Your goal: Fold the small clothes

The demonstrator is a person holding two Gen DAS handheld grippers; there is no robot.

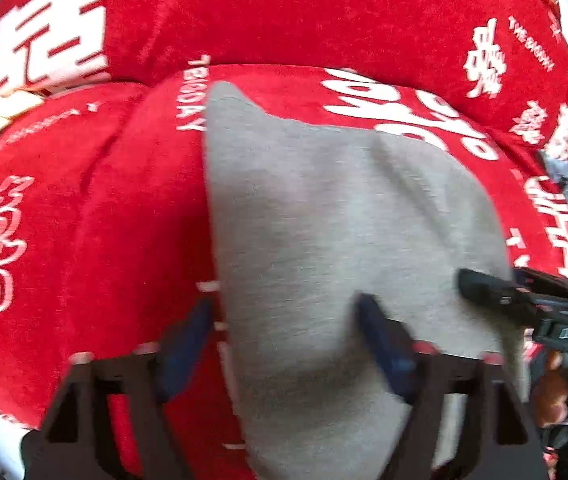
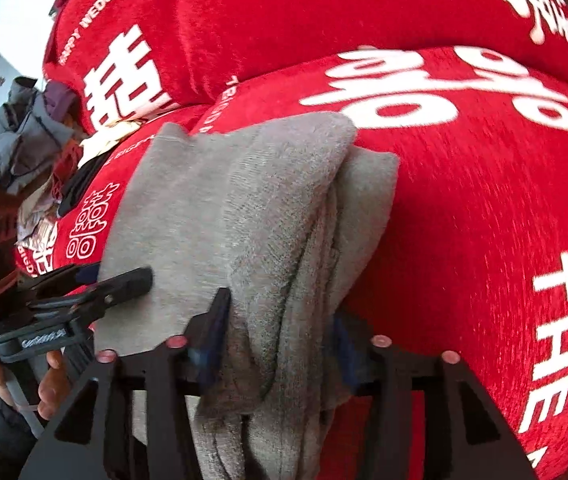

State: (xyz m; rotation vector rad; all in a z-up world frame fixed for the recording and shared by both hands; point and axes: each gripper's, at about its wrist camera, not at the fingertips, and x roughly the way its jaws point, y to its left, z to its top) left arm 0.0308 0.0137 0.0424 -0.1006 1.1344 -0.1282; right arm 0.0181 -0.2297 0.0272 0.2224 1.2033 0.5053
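In the left wrist view the whole frame is smeared with motion blur, and the white lettering on the red printed cloth (image 1: 132,208) is hard to read. The grey garment (image 1: 324,216) fills the middle and lower centre, its lower end cut off by the bottom edge behind the black finger mounts. The left gripper (image 1: 284,336) has its blue fingers (image 1: 384,344) spread wide; the left one lies on the red cloth just beside the garment's left edge, the right one lies on the grey fabric, so the jaws straddle that edge without closing on it. At the right edge the other gripper's black fingers rest on the garment's right side; the hand behind it is cut off by the frame.

In the right wrist view the grey garment (image 2: 236,216) lies folded in layers across the centre, on the red cloth (image 2: 464,208). Its lower part drops out of sight between the mounts. The right gripper (image 2: 280,340) holds its jaws apart with the bunched layers between them; the right finger is mostly hidden behind the fabric, so whether it squeezes the bundle cannot be told. At lower left the left gripper (image 2: 116,280) reaches onto the garment's flat part. A blurred heap of other clothes (image 2: 24,140) sits at the far left.
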